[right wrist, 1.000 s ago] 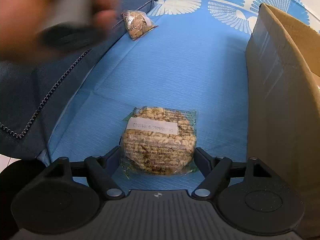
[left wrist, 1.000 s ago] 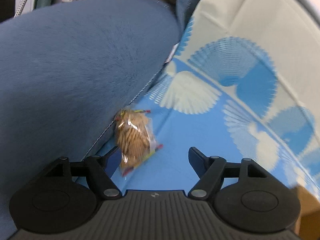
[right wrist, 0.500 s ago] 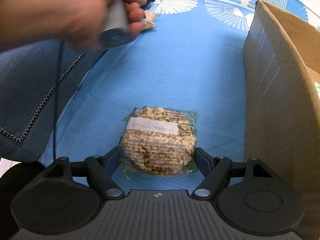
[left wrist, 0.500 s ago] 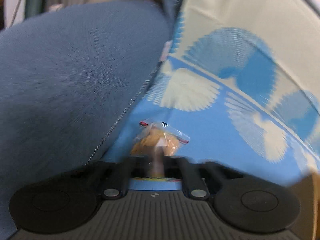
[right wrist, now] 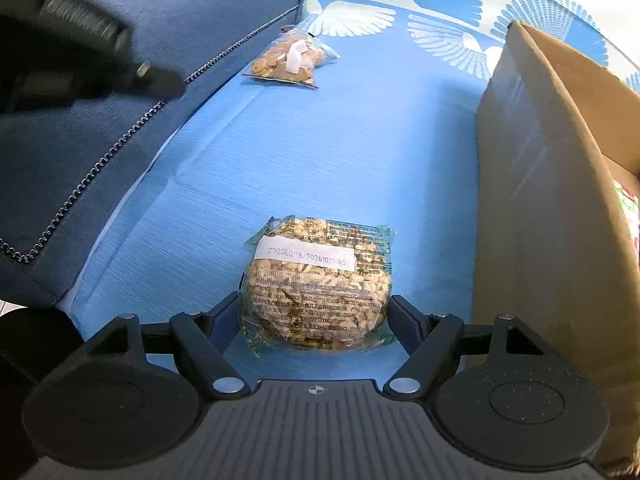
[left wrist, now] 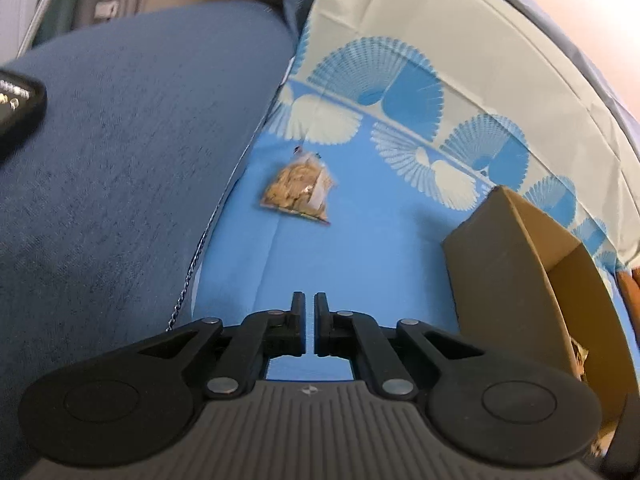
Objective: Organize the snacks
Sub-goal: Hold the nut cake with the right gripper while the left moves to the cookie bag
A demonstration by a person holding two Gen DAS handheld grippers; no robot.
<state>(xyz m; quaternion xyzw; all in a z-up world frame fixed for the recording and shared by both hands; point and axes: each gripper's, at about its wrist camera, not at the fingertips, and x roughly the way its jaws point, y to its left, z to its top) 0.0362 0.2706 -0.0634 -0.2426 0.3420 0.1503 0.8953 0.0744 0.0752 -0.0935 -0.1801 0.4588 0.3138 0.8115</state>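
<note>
The left gripper (left wrist: 307, 304) was closed on nothing; the small snack bag (left wrist: 298, 192) lay at 12 o'clock, apart. The right gripper (right wrist: 314, 312) stood wide, its jaws bracketing the round snack pack (right wrist: 316, 284), probably for transfer to the cardboard box (right wrist: 552, 200) at 3 o'clock.

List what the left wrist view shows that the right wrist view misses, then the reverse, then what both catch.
Left wrist only: the left gripper, shut on nothing.

Right wrist only: the right gripper, open around the round snack pack with the date sticker, pads not pressing it.

Both: the small snack bag lying beside the blue cushion, the blue patterned cloth and the cardboard box.
</note>
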